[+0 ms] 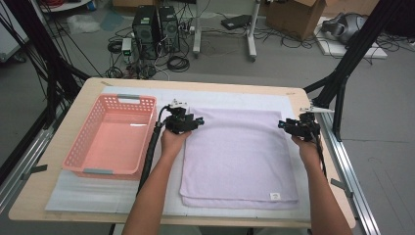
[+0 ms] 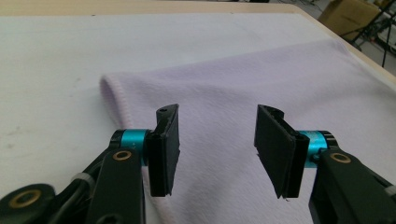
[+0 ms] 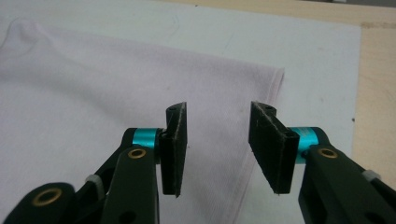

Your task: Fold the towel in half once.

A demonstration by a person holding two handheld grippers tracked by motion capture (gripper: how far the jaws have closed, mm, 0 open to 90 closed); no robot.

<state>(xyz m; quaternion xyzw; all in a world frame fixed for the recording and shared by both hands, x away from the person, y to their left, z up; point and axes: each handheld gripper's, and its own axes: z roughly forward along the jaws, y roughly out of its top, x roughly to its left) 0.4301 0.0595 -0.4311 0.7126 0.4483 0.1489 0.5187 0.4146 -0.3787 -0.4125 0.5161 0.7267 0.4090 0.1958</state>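
A lilac towel [image 1: 240,152] lies folded flat on the white mat, its folded edge at the far side. My left gripper [image 1: 188,122] hovers over the towel's far left corner [image 2: 109,86]; its jaws stand open with bare towel [image 2: 219,154] showing between them. My right gripper [image 1: 298,128] sits over the far right corner [image 3: 275,79], jaws open too, and the towel's right hem [image 3: 247,177] runs under the gap. Neither pair of pads presses on the cloth.
A pink plastic basket [image 1: 78,147] stands empty to the left of the towel. The white mat [image 1: 98,196] covers most of the wooden table [image 1: 44,166]. Black frame struts, cables and computer cases stand on the floor beyond the far edge.
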